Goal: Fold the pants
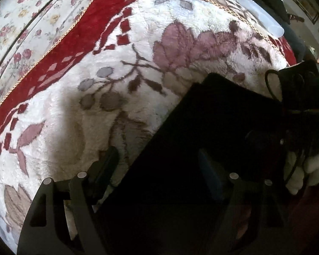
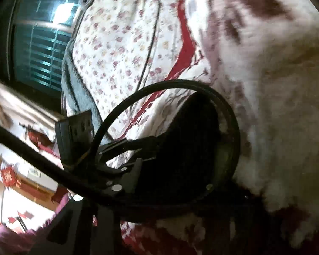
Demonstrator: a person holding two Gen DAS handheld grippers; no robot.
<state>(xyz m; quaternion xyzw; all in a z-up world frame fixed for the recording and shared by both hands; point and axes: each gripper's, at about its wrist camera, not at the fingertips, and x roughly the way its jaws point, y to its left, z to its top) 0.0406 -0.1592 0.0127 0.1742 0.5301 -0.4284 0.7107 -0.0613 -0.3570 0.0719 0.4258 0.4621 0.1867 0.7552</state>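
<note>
The black pants (image 1: 202, 127) lie as a flat dark slab on the plush flowered blanket (image 1: 121, 42), at the near right part of the bed. The left gripper (image 1: 157, 165) hovers over the near edge of them with its fingers (image 1: 108, 161) spread wide apart and nothing between them; one finger sits over the blanket, the other over the cloth. The right gripper (image 2: 151, 159) is close beside the same dark bundle, but its view is blurred and crowded with a black cable (image 2: 138, 93) looping across the lens, so I cannot tell how far its fingers are open or whether they hold any cloth.

The main risk, as I judge it, is that cable: it arcs right over the pants and could snag a finger or drag the fold out of line. The deep pile of the blanket could also be pinched together with the cloth, since black on shadow hides the pants' edge. A one-sided grip would likely let the layers slide and skew.

The bed carries a red-bordered blanket over a small-flowered sheet (image 1: 21, 14). A pale plastic tube (image 1: 259, 14) lies at the far edge. A window with blinds (image 2: 40, 42) and red wall decorations (image 2: 8, 176) show beyond.
</note>
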